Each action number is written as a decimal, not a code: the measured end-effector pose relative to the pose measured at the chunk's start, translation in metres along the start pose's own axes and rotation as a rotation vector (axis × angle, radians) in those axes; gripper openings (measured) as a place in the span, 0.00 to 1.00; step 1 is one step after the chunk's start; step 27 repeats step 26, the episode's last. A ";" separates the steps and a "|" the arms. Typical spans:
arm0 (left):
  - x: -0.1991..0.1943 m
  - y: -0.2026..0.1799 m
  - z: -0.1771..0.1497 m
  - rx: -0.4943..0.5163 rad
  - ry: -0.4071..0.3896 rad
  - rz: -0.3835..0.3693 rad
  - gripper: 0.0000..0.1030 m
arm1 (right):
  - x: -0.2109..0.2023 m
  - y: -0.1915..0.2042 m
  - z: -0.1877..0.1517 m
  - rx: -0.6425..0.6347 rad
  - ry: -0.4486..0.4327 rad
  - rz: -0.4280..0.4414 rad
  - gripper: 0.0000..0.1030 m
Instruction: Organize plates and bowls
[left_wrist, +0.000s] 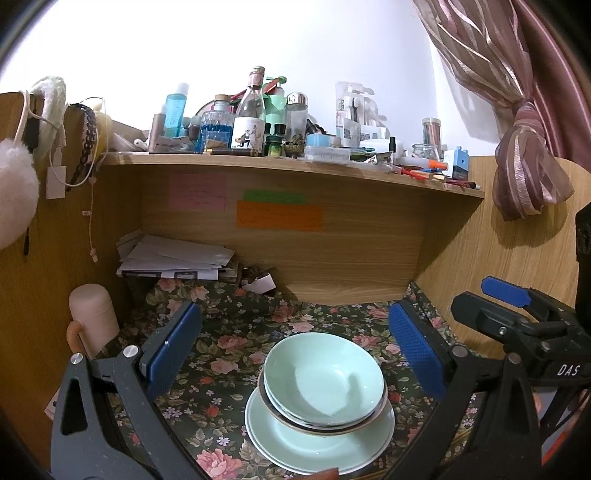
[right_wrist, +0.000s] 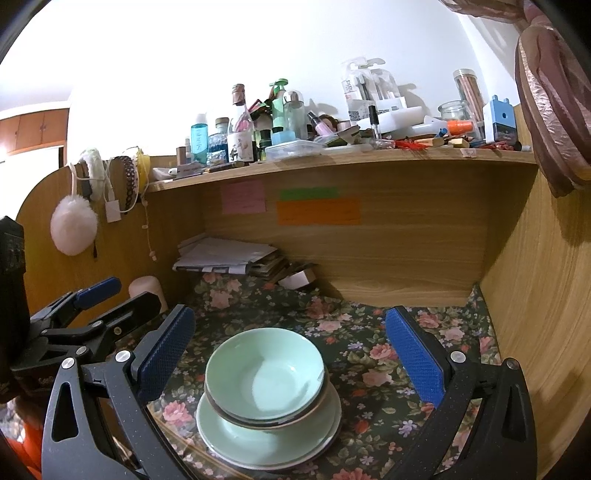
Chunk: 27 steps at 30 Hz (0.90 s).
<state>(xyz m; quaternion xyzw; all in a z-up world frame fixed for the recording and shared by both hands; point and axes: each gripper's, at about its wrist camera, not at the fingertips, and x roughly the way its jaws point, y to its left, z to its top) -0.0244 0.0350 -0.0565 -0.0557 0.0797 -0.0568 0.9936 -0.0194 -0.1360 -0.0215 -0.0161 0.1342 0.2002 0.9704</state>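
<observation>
Pale green glazed ware is gathered into one stack near the front edge of the desk (left_wrist: 229, 325), on the floral cloth that covers it: we count two bowls (left_wrist: 325, 380) nested one in the other, the lower showing a dark rim, seated on plates (left_wrist: 321, 443), at least two by the rims visible in the right wrist view. The bowls sit slightly off centre on the plates but appear steady. We find no other plate or bowl loose on the cloth in either view, so we judge the gathering and stacking to be done, or very nearly so; whether the stack is meant to go elsewhere the pictures do not tell. The left gripper (left_wrist: 295, 354) hangs above and behind the stack with its jaws spread wide and nothing between the blue pads. The right gripper (right_wrist: 291, 354) stands likewise, jaws wide apart and empty, beside the left one. A pile of papers (left_wrist: 173, 258) lies at the back left corner of the desk, and a cluttered shelf (left_wrist: 288, 166) runs above, well apart from the crockery.
</observation>
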 end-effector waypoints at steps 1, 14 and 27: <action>0.000 0.001 0.000 0.000 0.000 0.000 1.00 | 0.000 0.000 0.000 0.000 0.000 -0.001 1.00; 0.007 0.000 -0.001 -0.001 0.018 -0.014 1.00 | 0.002 -0.007 -0.001 0.013 0.007 -0.033 1.00; 0.023 -0.001 -0.005 0.008 0.051 -0.026 1.00 | 0.014 -0.018 -0.002 0.039 0.029 -0.035 1.00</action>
